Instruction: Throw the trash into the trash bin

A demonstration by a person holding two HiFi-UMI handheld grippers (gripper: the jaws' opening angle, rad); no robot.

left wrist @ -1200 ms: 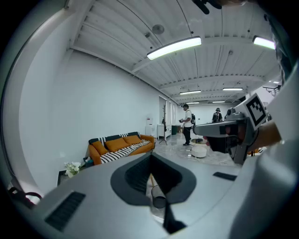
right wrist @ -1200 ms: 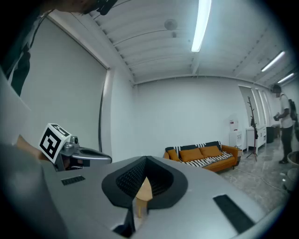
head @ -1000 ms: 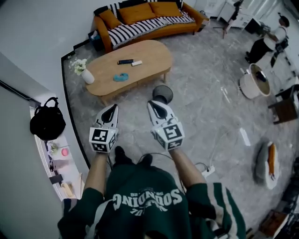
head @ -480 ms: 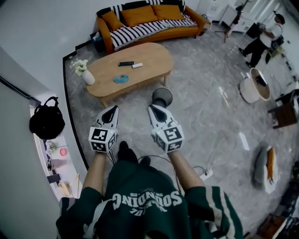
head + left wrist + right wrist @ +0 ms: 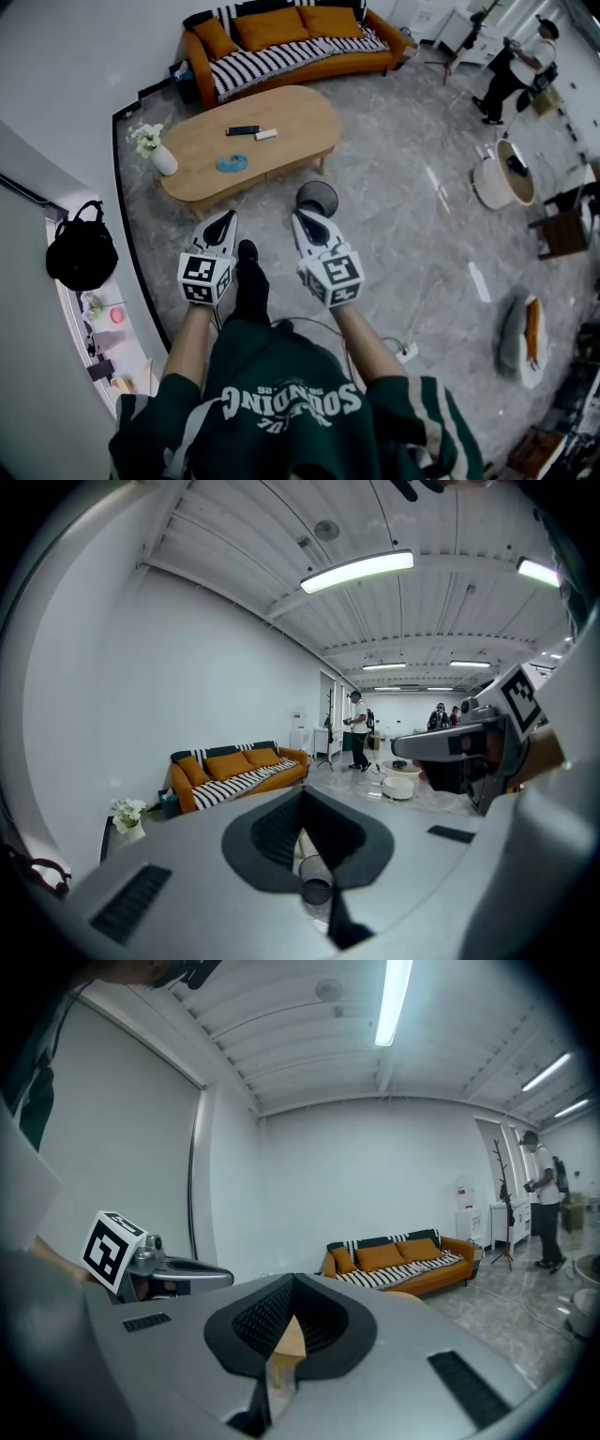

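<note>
A black mesh trash bin [image 5: 317,198] stands on the floor by the near edge of the oval wooden table [image 5: 291,112]. A crumpled blue thing [image 5: 232,163] lies on that table. My left gripper [image 5: 221,221] is shut and empty, held short of the table's near edge. My right gripper [image 5: 302,220] is shut and empty too, with its tip just short of the bin. In the left gripper view the bin [image 5: 316,891] shows through the notch of the left gripper [image 5: 307,855]. The right gripper [image 5: 286,1330] frames a corner of the table [image 5: 289,1340].
A black remote [image 5: 243,130], a white bar [image 5: 265,135] and a vase of flowers [image 5: 155,150] are on the table. An orange sofa [image 5: 281,47] stands behind it. A power strip and cable [image 5: 405,352] lie at the right, and a person [image 5: 511,70] stands far right.
Both grippers have moved forward toward the table and bin. The bin now lies right at the right gripper's tip. A foot has stepped forward between the grippers.
</note>
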